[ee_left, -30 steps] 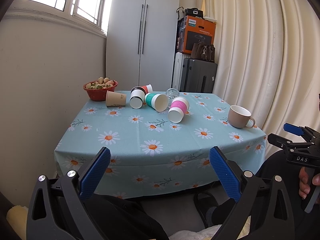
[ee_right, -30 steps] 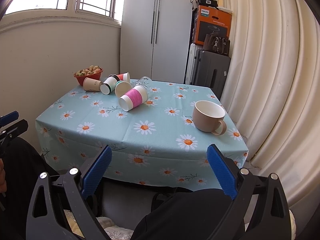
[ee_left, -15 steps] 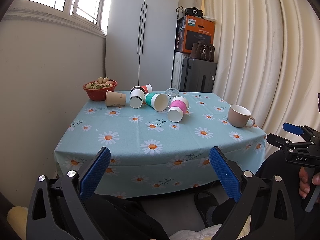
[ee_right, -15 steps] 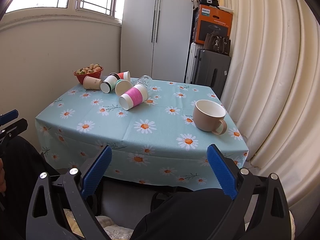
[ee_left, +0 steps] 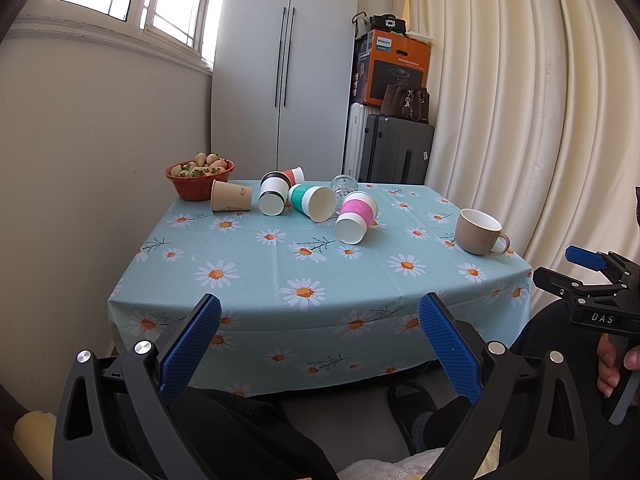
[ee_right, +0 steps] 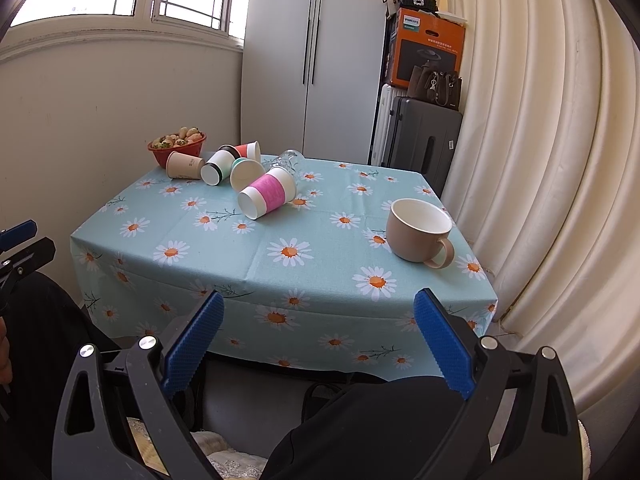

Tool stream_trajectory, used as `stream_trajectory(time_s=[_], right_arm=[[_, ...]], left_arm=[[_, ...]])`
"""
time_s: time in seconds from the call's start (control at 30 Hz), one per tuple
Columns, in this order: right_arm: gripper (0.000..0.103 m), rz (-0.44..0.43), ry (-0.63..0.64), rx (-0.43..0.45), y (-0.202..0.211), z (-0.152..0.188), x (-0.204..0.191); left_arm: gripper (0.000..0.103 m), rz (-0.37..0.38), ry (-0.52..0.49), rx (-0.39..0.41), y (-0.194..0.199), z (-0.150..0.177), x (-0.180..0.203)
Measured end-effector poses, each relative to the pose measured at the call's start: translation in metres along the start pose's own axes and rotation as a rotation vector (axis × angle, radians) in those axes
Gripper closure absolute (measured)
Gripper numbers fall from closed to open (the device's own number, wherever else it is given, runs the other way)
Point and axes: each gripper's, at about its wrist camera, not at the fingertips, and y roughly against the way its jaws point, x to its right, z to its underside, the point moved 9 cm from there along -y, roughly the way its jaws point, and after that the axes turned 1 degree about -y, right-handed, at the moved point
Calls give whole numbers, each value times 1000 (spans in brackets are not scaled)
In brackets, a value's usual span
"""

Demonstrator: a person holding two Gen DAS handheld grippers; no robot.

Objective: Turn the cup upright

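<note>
Left gripper (ee_left: 318,342) and right gripper (ee_right: 318,338): jaws wide apart, holding nothing, near the table (ee_right: 224,280) edge. Pink-banded cup (ee_right: 267,194) lies on its side mid-table; beige mug (ee_right: 418,232) stands upright at right.

My two wrist cameras sit low, back from the table (ee_left: 304,264) — left faces its left-front, right its right-front — both sharing the tabletop.
</note>
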Motion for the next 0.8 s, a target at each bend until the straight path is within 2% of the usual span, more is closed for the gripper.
stream_trajectory(time_s=[0.4,0.6,0.8], right_arm=[[8,-13,-10,-31,-3,7,-3],[8,-116,-87,-80,-6,-1,-4],[8,-225,-160,-157,-42,-31,-12]], left_arm=[[7,30,13,0,2,1,3],[7,130,81,-33,-2,-13,0],[7,221,112,-94,-35,-40,1]])
